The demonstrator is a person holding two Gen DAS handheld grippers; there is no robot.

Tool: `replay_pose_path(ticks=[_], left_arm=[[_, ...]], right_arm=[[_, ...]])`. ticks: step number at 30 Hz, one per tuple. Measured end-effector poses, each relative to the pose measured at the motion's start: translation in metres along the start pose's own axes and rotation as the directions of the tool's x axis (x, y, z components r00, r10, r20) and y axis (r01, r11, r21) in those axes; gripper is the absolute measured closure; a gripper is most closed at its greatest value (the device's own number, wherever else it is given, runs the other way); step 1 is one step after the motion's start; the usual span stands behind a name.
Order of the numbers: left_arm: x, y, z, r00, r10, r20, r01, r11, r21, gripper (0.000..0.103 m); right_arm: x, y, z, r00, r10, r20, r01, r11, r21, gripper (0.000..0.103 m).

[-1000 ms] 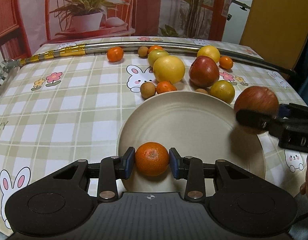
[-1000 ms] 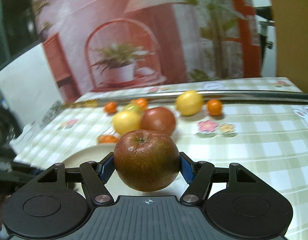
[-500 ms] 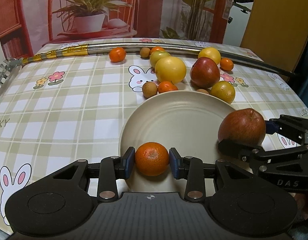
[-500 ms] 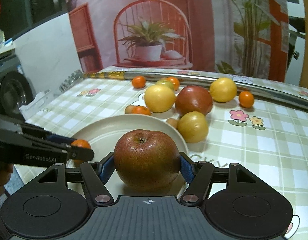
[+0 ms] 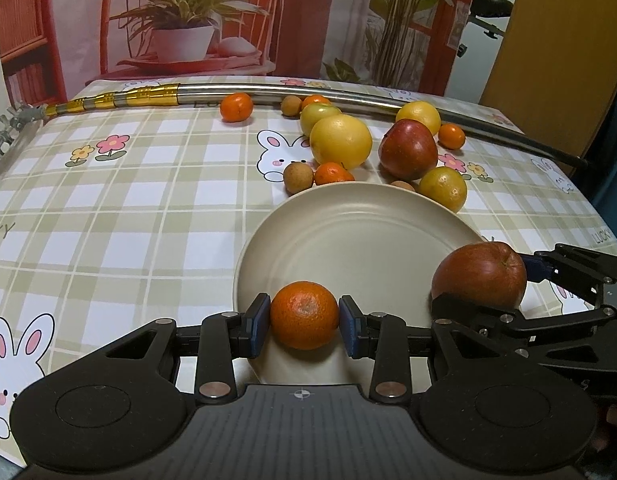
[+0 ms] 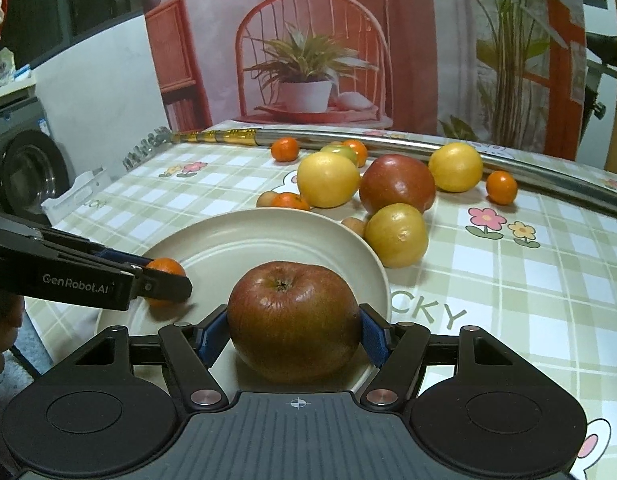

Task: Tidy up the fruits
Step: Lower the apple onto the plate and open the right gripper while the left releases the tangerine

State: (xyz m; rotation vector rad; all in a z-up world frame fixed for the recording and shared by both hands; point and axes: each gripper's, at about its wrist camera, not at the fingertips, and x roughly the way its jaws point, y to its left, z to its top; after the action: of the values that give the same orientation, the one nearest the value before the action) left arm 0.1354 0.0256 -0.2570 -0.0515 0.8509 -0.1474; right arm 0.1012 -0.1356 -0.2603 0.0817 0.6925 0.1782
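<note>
My left gripper (image 5: 304, 322) is shut on a small orange mandarin (image 5: 304, 314) at the near edge of a beige plate (image 5: 356, 240). My right gripper (image 6: 294, 338) is shut on a dark red apple (image 6: 293, 318) over the plate's (image 6: 244, 240) near right rim. The apple also shows in the left wrist view (image 5: 479, 274), and the mandarin in the right wrist view (image 6: 164, 267). Loose fruit lies beyond the plate: a big yellow fruit (image 5: 340, 142), a red apple (image 5: 407, 150), a yellow-green fruit (image 5: 443, 188).
A long metal pole with a gold section (image 5: 268, 94) lies across the far side of the checked tablecloth (image 5: 128, 200). Small mandarins (image 5: 236, 107) and brown longans (image 5: 298, 178) are scattered near the plate. A washing machine (image 6: 24, 168) stands left of the table.
My right gripper has carried the apple down and toward the near right rim of the plate. The left gripper and mandarin have stayed almost still.
</note>
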Motion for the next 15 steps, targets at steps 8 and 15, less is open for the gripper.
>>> replay_pose_path(ticks=[8, 15], left_arm=[[-0.001, 0.000, 0.000, 1.000, -0.002, 0.001, 0.002, 1.000, -0.007, 0.064], [-0.010, 0.002, 0.003, 0.999, 0.001, 0.046, -0.001, 1.000, -0.011, 0.063]], right_arm=[[-0.007, 0.001, 0.001, 0.999, -0.017, 0.034, 0.017, 1.000, -0.010, 0.034], [-0.011, 0.001, 0.003, 0.998, -0.028, 0.058, 0.029, 0.999, -0.015, 0.027]])
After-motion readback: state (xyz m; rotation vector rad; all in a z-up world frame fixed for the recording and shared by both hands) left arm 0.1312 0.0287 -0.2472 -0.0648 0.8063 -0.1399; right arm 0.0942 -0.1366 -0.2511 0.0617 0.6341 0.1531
